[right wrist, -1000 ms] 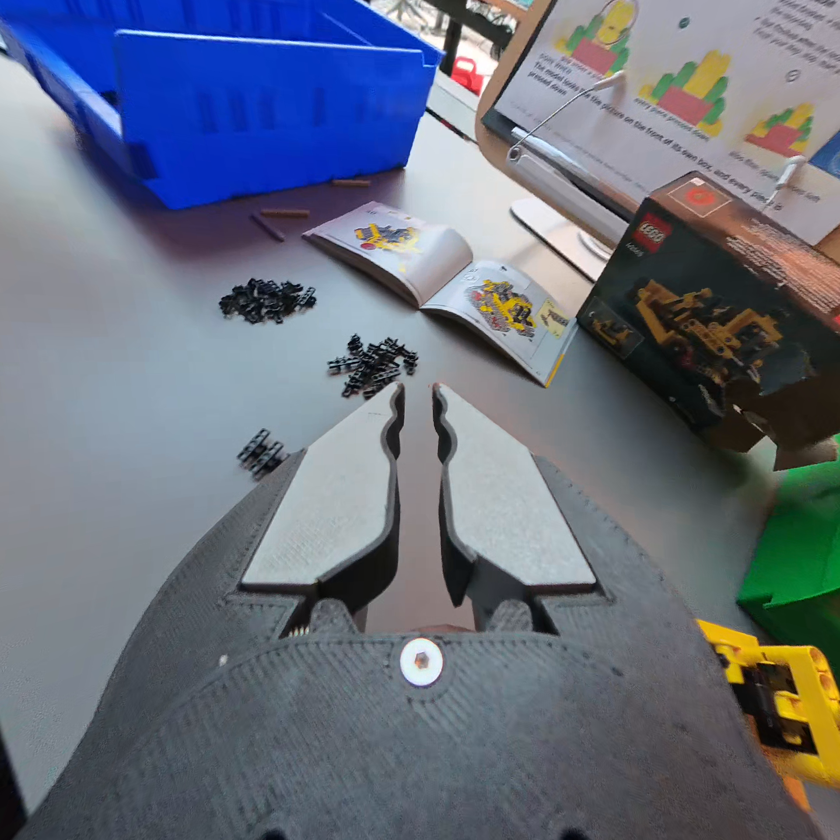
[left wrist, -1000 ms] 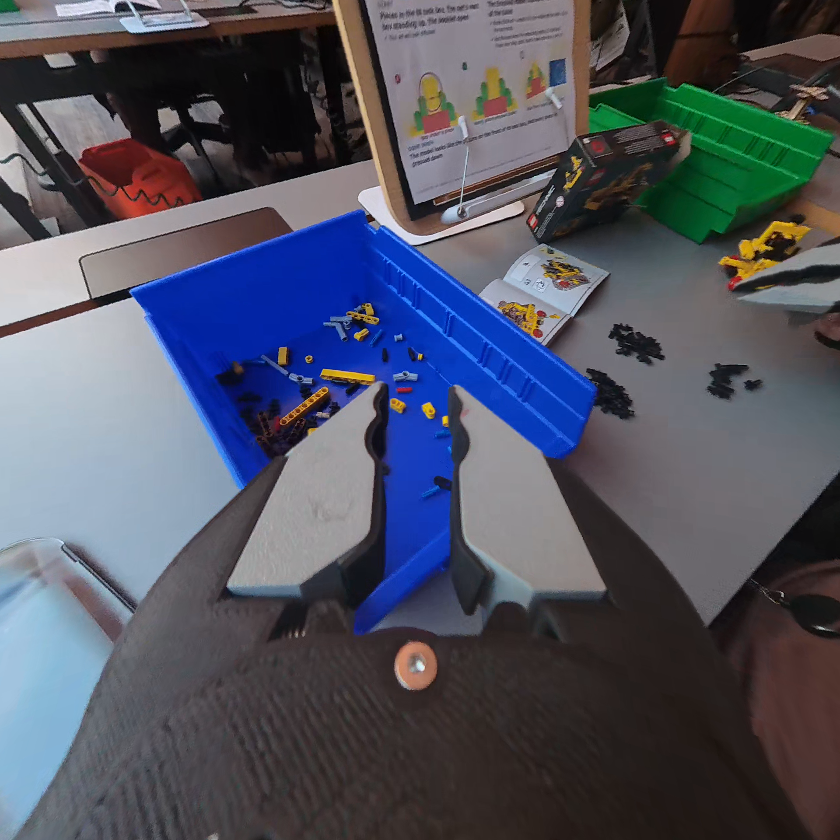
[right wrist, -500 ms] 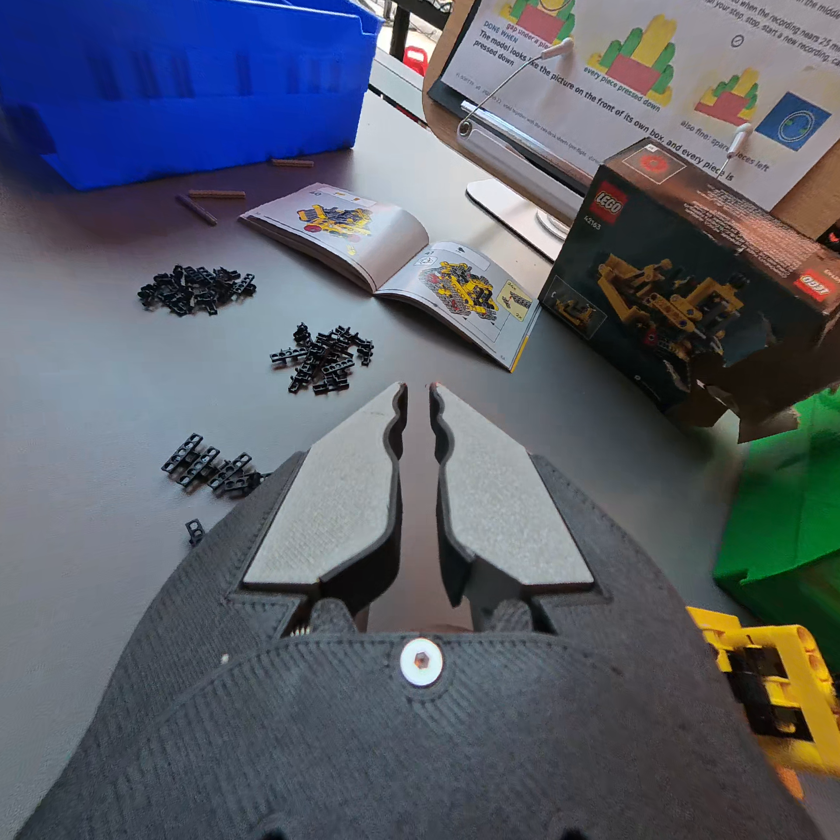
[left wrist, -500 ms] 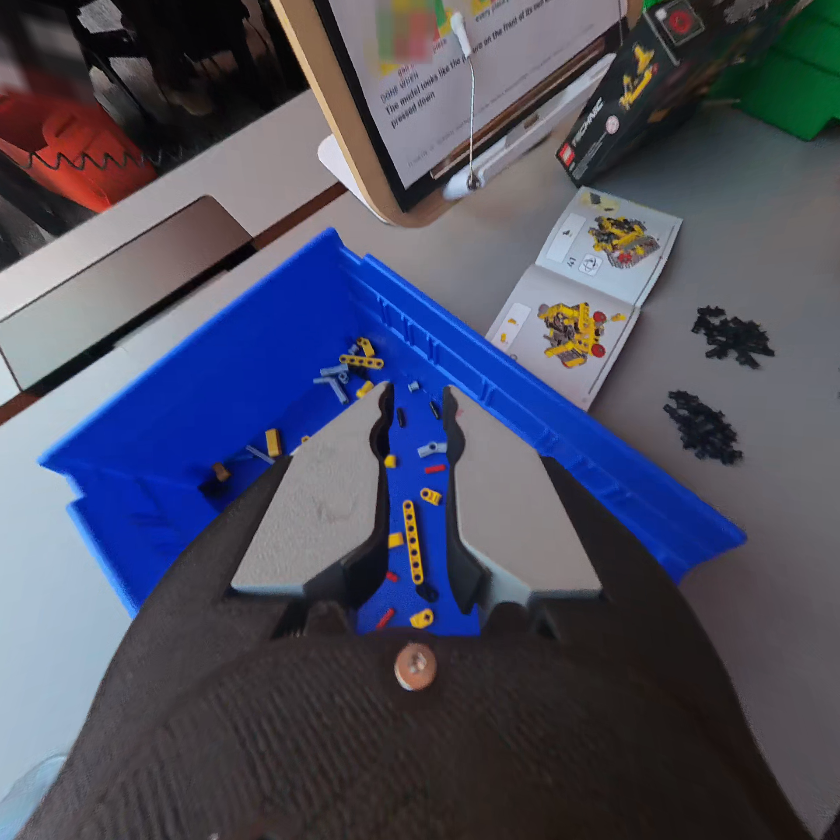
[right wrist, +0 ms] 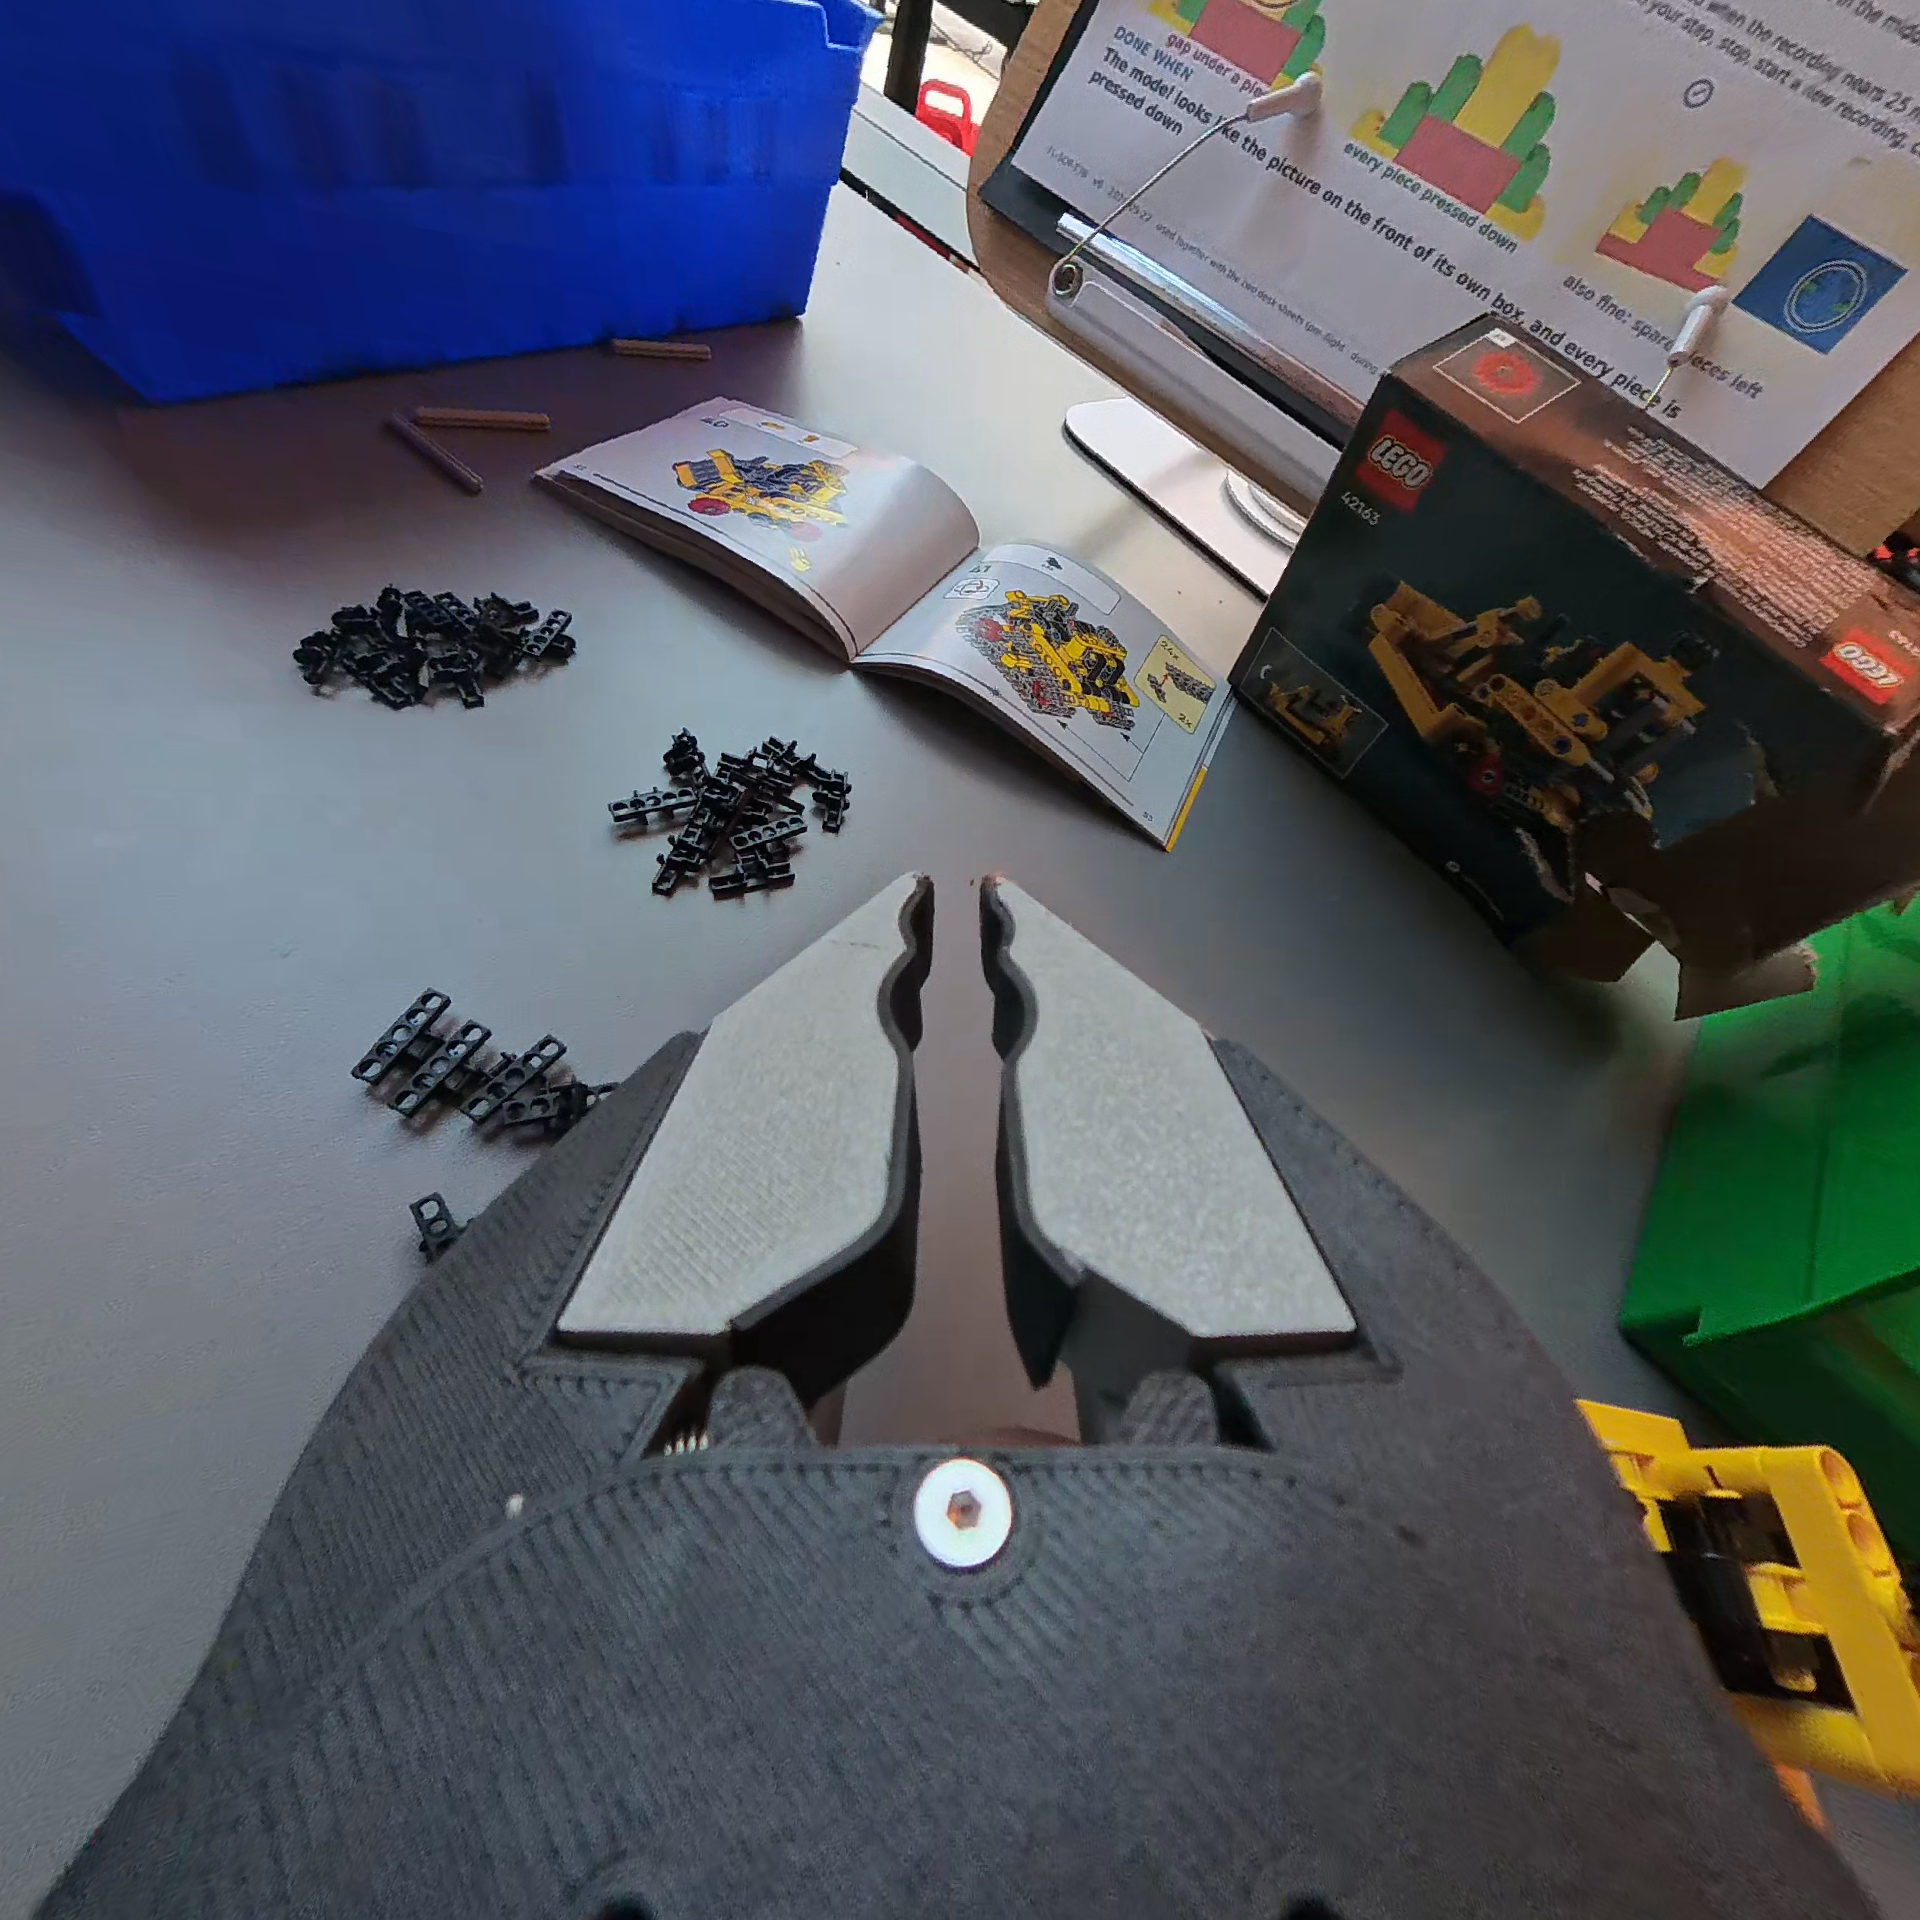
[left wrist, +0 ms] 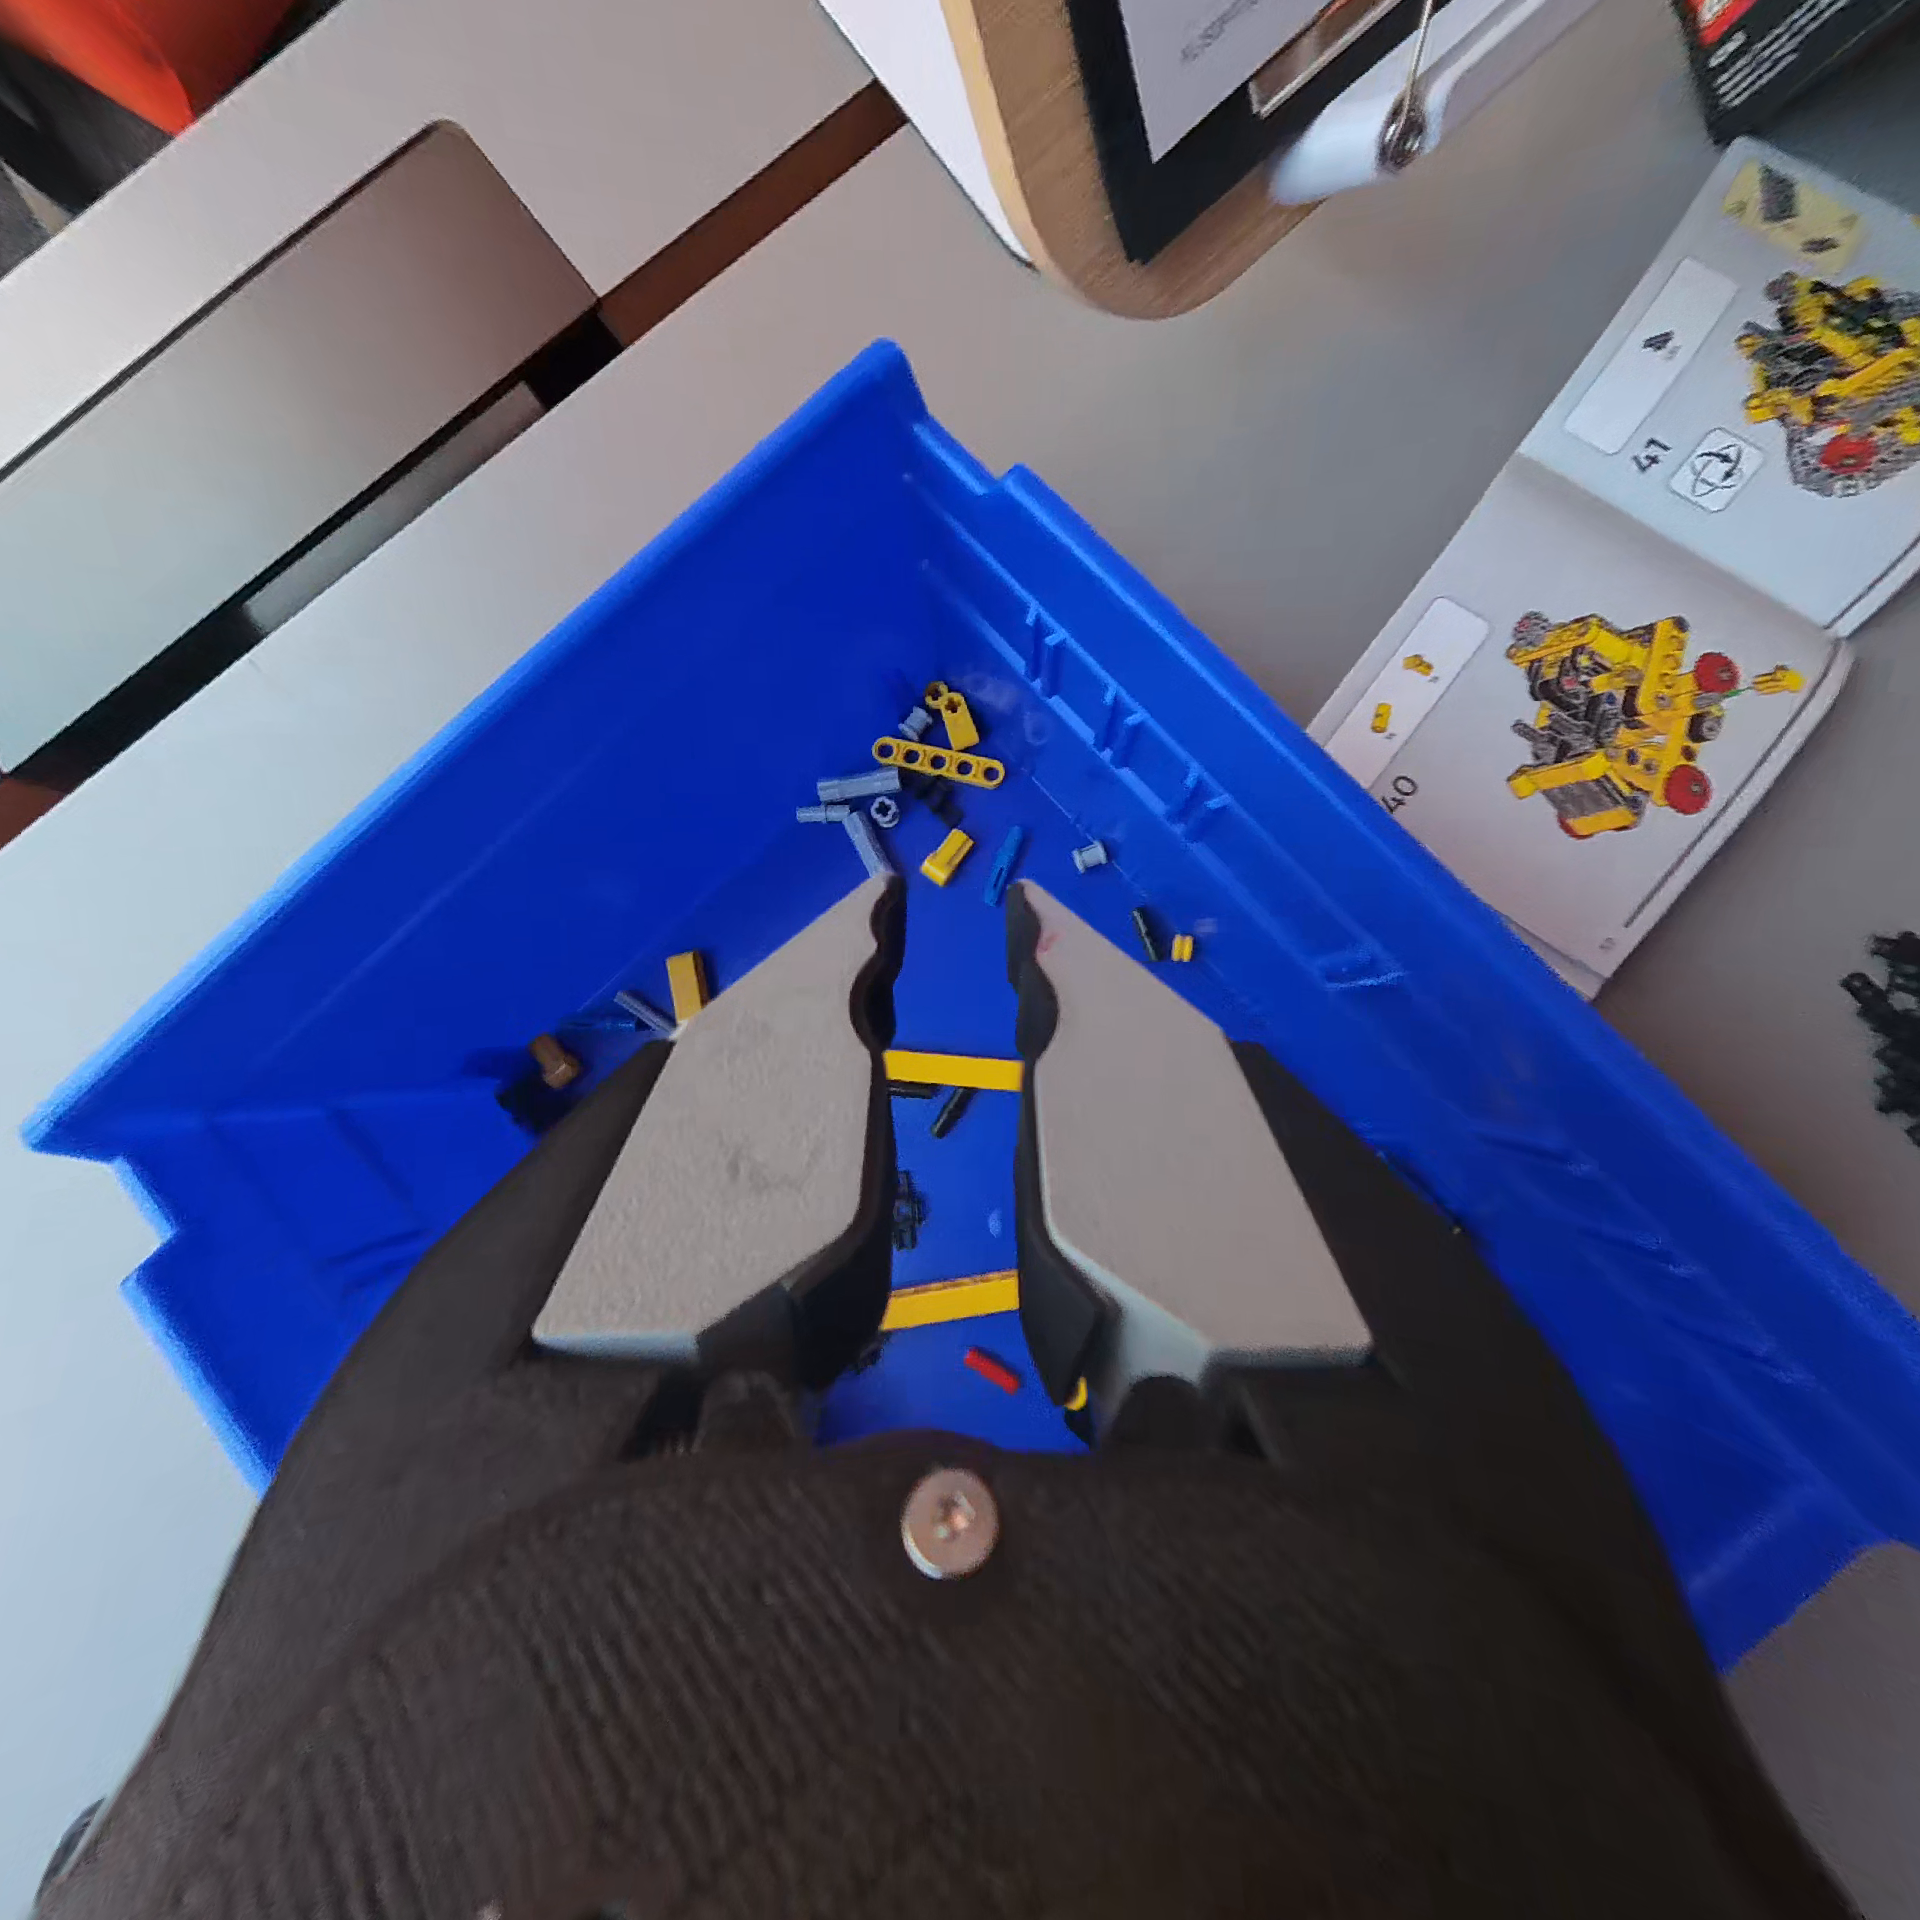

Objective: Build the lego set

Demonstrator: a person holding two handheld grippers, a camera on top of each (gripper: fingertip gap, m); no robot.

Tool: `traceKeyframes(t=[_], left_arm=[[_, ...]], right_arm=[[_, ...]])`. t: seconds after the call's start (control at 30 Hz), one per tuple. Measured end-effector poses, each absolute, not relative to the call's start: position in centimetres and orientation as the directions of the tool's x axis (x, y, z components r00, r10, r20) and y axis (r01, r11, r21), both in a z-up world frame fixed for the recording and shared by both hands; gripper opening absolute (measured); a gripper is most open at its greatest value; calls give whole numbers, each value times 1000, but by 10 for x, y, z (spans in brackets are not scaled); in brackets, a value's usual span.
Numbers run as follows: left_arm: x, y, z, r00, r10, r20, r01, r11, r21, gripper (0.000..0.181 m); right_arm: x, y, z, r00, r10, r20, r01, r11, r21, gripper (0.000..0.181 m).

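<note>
My left gripper [left wrist: 954, 894] hovers over the blue bin [left wrist: 623, 831], open by a modest gap and empty. Loose pieces lie on the bin floor: a yellow beam with holes [left wrist: 940, 764], grey pins [left wrist: 857, 810], a yellow beam [left wrist: 951, 1070] seen between the fingers, and a red pin [left wrist: 992, 1371]. My right gripper [right wrist: 953, 883] is low over the grey table, its jaws a narrow gap apart with nothing between them. A part-built yellow model [right wrist: 1787, 1579] lies at its right. Piles of black track links [right wrist: 738, 810] lie ahead on the left.
The open instruction booklet [right wrist: 883, 582] lies mid-table, also in the left wrist view [left wrist: 1621, 727]. The set's box [right wrist: 1558, 665] stands before a sheet on a wooden stand [right wrist: 1455, 156]. A green bin [right wrist: 1818, 1195] is at right. Brown axles [right wrist: 483, 419] lie by the blue bin [right wrist: 416, 208]. The left gripper is farther from the part-built yellow model [right wrist: 1787, 1579], some 50 centimetres, than the right, some 15 centimetres.
My left gripper has moved forward and down over the blue bin, and its jaws have narrowed a little. My right gripper has drifted slightly, its gap unchanged.
</note>
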State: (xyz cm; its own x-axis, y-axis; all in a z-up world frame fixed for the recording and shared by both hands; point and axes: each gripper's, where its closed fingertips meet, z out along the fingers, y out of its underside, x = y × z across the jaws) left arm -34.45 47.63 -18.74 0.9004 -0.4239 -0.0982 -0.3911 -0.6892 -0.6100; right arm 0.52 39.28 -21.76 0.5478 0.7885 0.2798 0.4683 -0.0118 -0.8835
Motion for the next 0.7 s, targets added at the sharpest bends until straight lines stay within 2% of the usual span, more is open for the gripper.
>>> traceKeyframes(t=[0.13,0.27,0.4,0.6,0.7], left_arm=[[-353,467,-184,903,-416,-107,-390,-693,-606,9],[-375,451,-196,900,-409,-154,-426,-743,-517,0],[-395,434,-207,880,-421,-221,-476,-783,-401,0],[-405,417,-247,853,-484,-193,-517,-834,-193,0],[-410,417,-257,849,-492,-195,-521,-840,-152,7]], right_arm=[[5,390,-216,543,788,291,468,3,-884,6],[2,387,-214,530,799,284,459,11,-889,6],[-1,381,-212,514,806,293,454,35,-890,6],[-2,377,-209,501,812,299,447,53,-893,6],[-2,375,-208,500,813,297,441,56,-896,6]])
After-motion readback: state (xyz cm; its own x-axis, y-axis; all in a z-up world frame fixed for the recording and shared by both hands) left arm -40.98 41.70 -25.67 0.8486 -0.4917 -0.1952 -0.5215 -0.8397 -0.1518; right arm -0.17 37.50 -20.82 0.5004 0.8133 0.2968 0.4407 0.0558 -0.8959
